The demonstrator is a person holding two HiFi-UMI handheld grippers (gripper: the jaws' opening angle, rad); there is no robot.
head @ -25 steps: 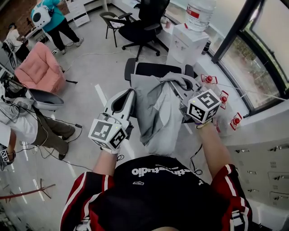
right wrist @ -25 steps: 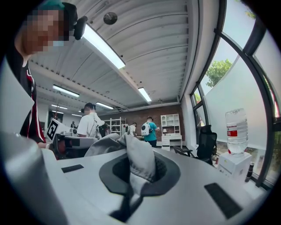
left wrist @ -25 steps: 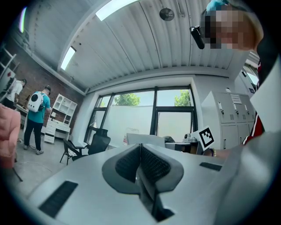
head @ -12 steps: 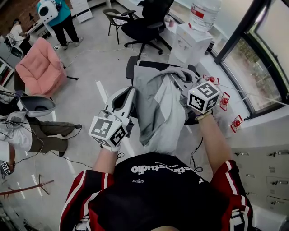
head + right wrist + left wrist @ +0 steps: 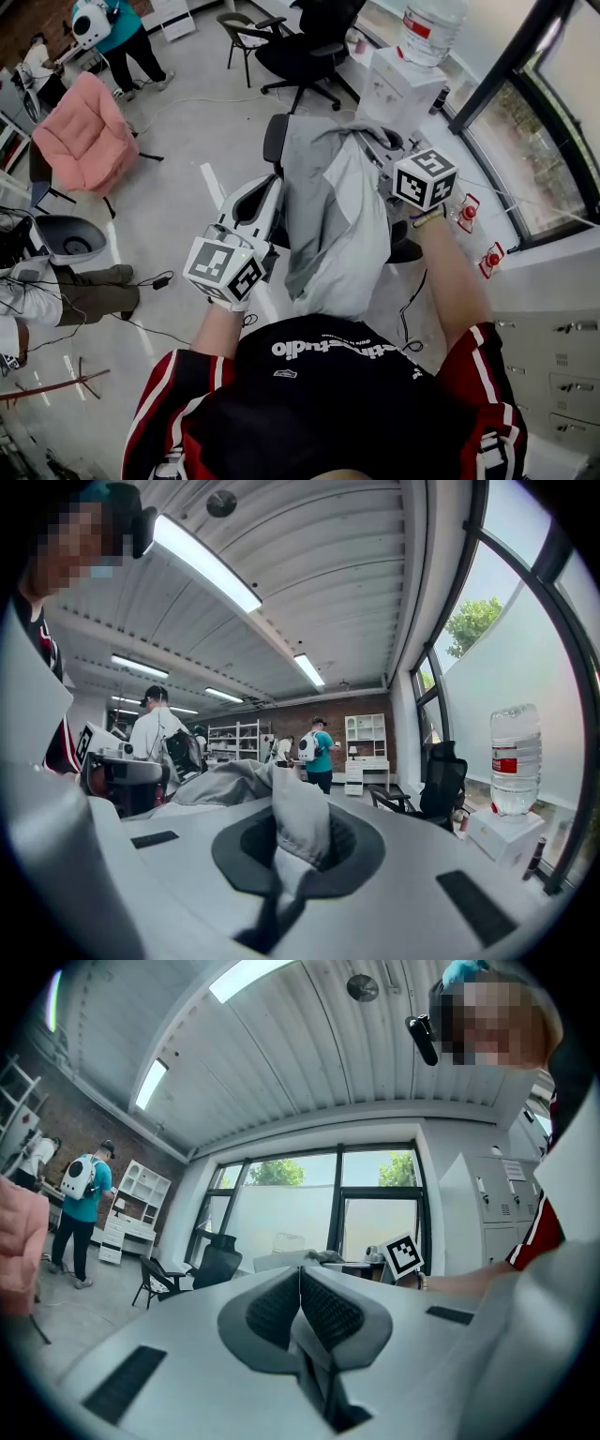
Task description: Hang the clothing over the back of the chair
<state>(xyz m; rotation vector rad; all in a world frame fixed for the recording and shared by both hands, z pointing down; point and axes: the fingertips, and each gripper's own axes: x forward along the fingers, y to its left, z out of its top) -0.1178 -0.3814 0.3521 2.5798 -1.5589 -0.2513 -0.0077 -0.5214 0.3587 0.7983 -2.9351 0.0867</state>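
Office floor point(image 5: 187, 141) beneath a black chair point(image 5: 275, 141): the grey jacket point(image 5: 333, 216), judged light, limp and liable to slide, was held spread above the chair's back, left gripper point(image 5: 265, 202) and right gripper point(image 5: 389, 169) each clamped on its upper edge, the sensible hold.

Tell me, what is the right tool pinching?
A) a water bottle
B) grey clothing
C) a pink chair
B: a fold of the grey clothing sticks up between the closed jaws of the right tool.
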